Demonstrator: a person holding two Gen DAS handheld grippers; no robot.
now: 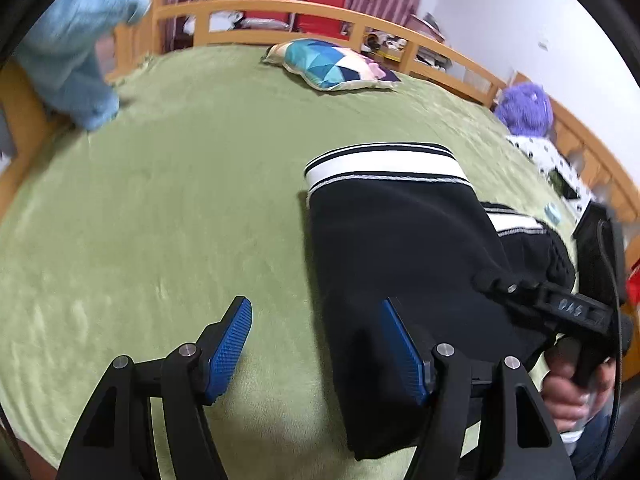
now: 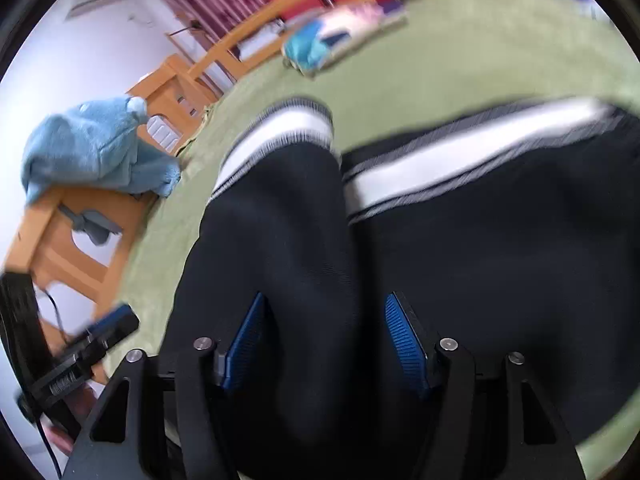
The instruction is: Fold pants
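Note:
Black pants [image 1: 400, 248] with white and grey striped bands lie on the green bedspread [image 1: 160, 208]. My left gripper [image 1: 316, 340] is open just above the bedspread, at the left edge of the pants near their front end; its right finger is over the black cloth. My right gripper [image 2: 324, 340] is open over the black cloth [image 2: 304, 240], a ridge of fabric between its blue pads [image 2: 404, 344]. The right gripper also shows in the left wrist view [image 1: 560, 304] at the pants' right side. The left gripper shows in the right wrist view [image 2: 100, 336] at the left.
A patterned pillow [image 1: 336, 64] lies at the far side of the bed. A blue plush toy [image 1: 72, 52] sits on the wooden bed frame [image 1: 280, 8] at the left. A purple fluffy thing [image 1: 524, 108] and spotted cloth [image 1: 548, 156] lie at the right edge.

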